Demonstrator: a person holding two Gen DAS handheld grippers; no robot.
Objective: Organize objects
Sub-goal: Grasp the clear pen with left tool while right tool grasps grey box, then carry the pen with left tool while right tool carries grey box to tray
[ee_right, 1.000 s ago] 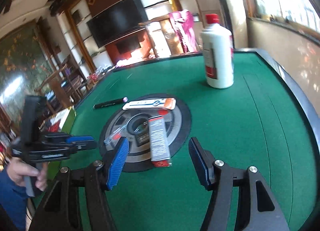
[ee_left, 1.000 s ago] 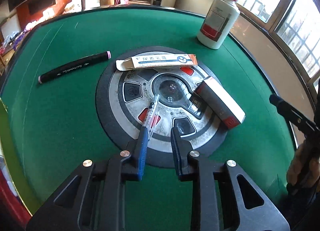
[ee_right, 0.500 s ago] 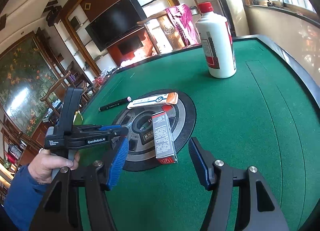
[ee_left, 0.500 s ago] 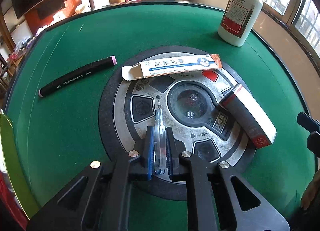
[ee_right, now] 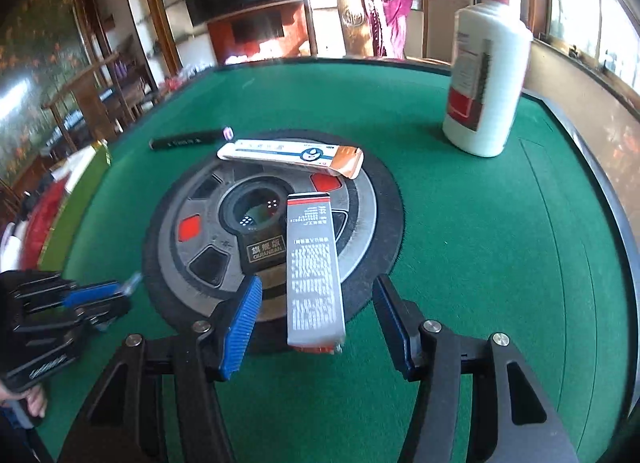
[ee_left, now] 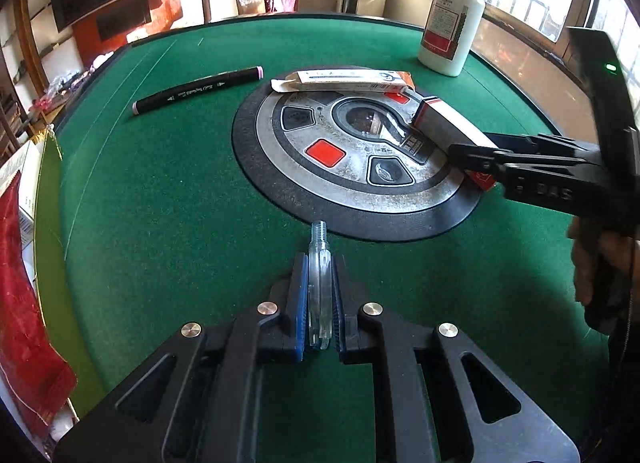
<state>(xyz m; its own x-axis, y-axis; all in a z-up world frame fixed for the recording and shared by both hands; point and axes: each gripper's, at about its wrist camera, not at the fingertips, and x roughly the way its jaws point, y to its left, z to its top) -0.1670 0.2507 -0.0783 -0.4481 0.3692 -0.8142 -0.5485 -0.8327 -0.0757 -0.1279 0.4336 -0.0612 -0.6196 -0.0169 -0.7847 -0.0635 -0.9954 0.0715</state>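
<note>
Clear syringe [ee_left: 320, 283] clamped lengthwise in left gripper [ee_left: 320, 263], threaded tip toward 12 o'clock, carried above the felt just short of the dial's rim, probably for sorting. Right gripper [ee_right: 318, 323] straddles grey-and-red carton [ee_right: 314, 267]; jaws closing, pads not touching yet. Carton overhangs central mahjong-table dial [ee_left: 352, 191] at 4 o'clock. Green felt table [ee_left: 160, 203]; television, windows beyond.

Two boxes [ee_right: 314, 267] [ee_right: 292, 154], one marker [ee_left: 198, 90], one bottle [ee_right: 486, 79], one syringe [ee_left: 320, 283].
</note>
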